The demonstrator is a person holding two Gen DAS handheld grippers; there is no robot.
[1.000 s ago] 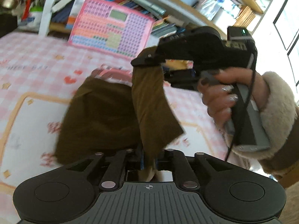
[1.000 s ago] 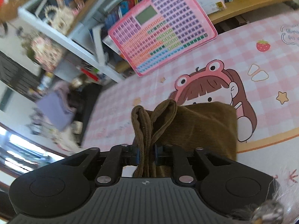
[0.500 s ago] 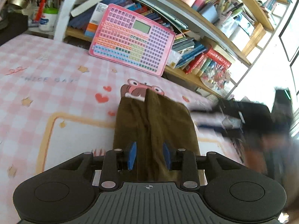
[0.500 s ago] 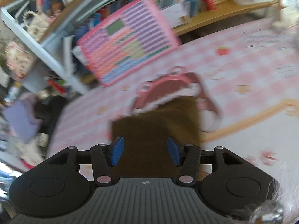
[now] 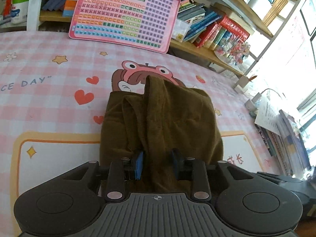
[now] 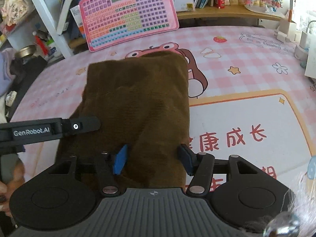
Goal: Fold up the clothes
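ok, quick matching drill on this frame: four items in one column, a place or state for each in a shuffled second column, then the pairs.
Items
1. brown garment
2. pink keyboard toy
3. left gripper
4. red books

Places or states
A. stacked on the wooden shelf
B. propped against the shelf at the table's far edge
C. open, a raised cloth ridge between its fingers
D. lying folded over the frog-hat cartoon on the pink mat

Pairs: 1-D, 2-B, 3-C, 4-A
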